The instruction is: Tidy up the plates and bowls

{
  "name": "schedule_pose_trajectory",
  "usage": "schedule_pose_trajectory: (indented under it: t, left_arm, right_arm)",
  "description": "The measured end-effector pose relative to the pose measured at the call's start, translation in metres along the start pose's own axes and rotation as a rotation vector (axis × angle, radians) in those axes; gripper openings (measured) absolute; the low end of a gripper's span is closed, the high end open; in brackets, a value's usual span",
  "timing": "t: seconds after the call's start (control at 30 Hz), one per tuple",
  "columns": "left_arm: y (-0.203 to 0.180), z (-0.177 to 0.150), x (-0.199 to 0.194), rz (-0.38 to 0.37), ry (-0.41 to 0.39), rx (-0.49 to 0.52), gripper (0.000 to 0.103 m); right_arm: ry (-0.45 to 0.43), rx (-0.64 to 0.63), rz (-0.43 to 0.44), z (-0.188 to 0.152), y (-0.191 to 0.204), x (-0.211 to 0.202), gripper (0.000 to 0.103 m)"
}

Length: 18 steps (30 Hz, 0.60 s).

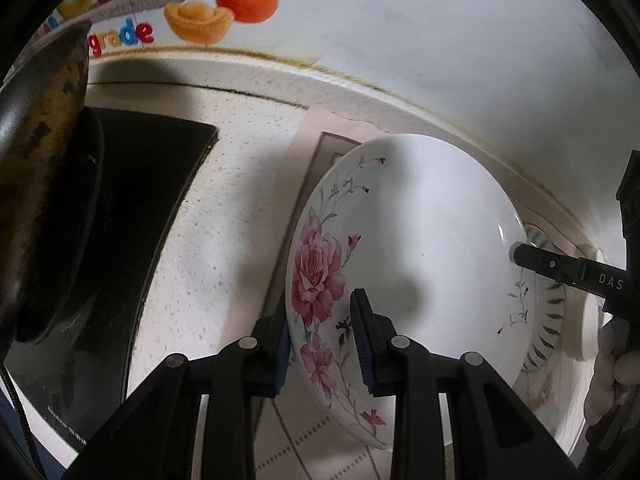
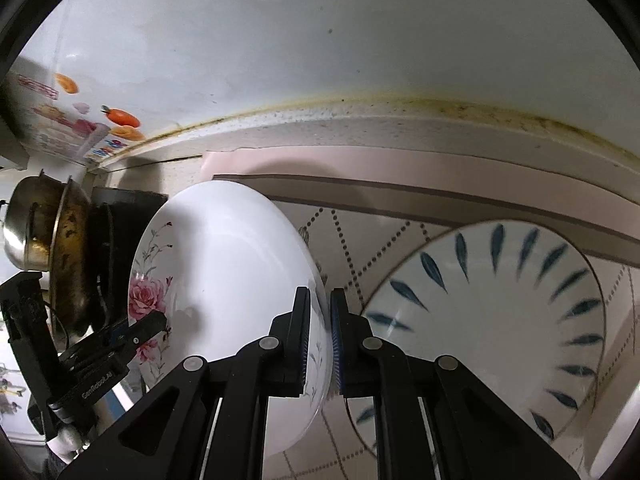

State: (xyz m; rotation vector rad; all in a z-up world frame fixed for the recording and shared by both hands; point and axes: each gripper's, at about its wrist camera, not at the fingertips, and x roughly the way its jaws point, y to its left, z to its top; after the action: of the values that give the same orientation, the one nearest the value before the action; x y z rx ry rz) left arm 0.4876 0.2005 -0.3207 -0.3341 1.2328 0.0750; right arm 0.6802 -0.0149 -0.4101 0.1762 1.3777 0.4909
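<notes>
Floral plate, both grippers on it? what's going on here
Both grippers hold the floral plate by opposite edges. The left gripper clamps the rose-printed rim; the right gripper pinches the far rim. The plate is tilted up off the patterned mat on the counter, near the wall. A blue-leaf bowl sits just to its right. A worn pan stands at the left by the stove.

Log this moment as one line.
left gripper: shut on floral plate rim | right gripper: shut on opposite rim | plate: tilted, held by both | leaf bowl: right of plate, ungripped
</notes>
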Motion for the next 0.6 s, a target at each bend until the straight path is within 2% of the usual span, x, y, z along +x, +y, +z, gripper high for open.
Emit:
schedule_pose_trajectory:
  t: [0.27, 0.6]
  left_arm:
    - [-0.047, -0.038, -0.037, -0.045, -0.003, 0.066, 0.025]
    - [-0.131, -0.116, -0.04, -0.093, 0.073, 0.207, 0.025]
  right_arm:
    - [-0.036, 0.021, 0.016, -0.046, -0.021, -0.057, 0.012]
    - [-0.037, 0.107, -0.022, -0.167, -0.093, -0.132, 0.012]
